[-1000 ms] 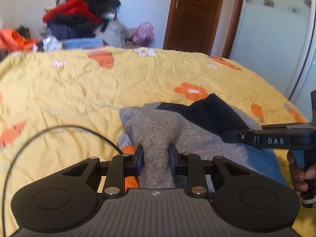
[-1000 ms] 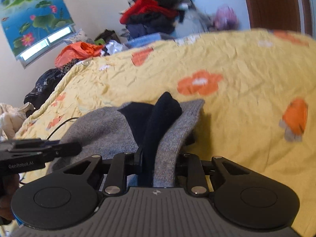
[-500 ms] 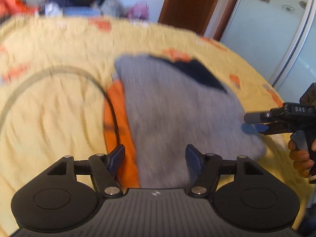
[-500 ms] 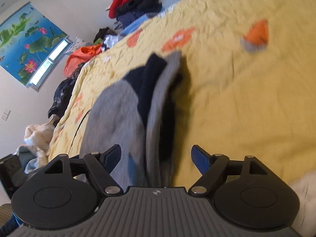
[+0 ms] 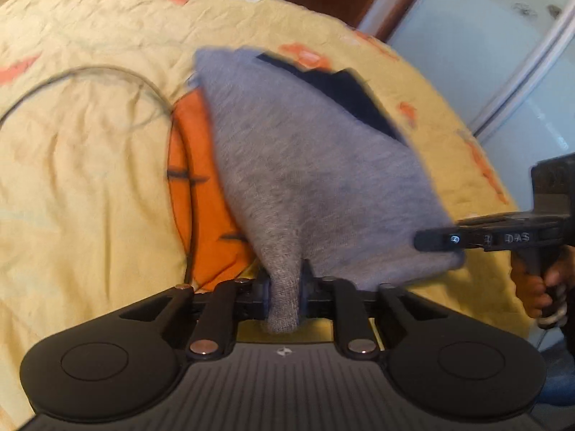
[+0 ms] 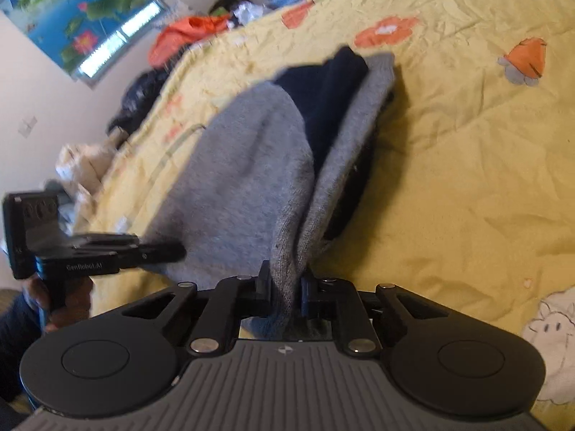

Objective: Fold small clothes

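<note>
Your left gripper [image 5: 285, 289] and right gripper [image 6: 285, 292] each pinch a near corner of the grey garment [image 5: 305, 165], ready to carry that edge over for a fold.

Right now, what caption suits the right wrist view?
Right gripper pinches a grey garment above a yellow bedspread.
</note>
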`<action>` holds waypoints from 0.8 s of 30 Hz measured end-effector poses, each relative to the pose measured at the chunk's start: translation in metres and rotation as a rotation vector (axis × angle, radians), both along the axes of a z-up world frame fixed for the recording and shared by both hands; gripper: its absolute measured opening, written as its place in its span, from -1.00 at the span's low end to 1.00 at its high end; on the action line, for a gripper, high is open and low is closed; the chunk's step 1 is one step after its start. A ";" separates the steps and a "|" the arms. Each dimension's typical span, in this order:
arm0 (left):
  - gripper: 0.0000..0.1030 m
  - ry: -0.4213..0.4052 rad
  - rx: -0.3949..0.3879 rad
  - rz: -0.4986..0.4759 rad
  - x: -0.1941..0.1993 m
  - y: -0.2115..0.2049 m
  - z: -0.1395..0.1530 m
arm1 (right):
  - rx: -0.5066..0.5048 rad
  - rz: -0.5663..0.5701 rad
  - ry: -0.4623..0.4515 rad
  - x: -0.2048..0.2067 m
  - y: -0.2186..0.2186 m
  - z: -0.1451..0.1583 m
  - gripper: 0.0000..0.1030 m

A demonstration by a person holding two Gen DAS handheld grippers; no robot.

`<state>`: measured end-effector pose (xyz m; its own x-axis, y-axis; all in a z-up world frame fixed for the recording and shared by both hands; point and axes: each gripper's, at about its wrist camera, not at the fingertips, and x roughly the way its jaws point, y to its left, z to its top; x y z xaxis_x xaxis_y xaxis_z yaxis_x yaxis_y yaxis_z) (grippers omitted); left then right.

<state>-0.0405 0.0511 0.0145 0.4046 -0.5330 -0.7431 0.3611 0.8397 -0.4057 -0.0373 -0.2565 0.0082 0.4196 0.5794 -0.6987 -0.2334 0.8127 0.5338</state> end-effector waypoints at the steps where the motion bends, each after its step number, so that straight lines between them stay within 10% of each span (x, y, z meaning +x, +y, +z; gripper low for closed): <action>1: -0.52 -0.001 -0.002 0.007 -0.001 0.002 0.002 | 0.029 -0.014 0.001 0.000 -0.003 -0.001 -0.44; 4: -0.15 -0.098 0.099 0.035 -0.017 0.002 0.027 | 0.037 -0.082 -0.052 0.003 -0.015 0.020 0.15; 10: 0.57 -0.576 0.169 -0.054 -0.054 -0.036 0.073 | 0.072 -0.209 -0.242 0.060 -0.031 0.060 0.23; 14: 0.57 -0.490 0.221 -0.123 -0.022 -0.087 0.037 | 0.021 -0.193 -0.176 0.128 -0.005 0.046 0.21; 19: 0.70 -0.453 0.310 -0.128 0.001 -0.107 -0.002 | -0.358 -0.119 -0.218 0.153 0.040 0.014 -0.68; 24: 0.74 -0.469 0.337 -0.137 -0.001 -0.110 0.001 | -0.317 -0.152 -0.213 0.149 0.028 0.014 -0.68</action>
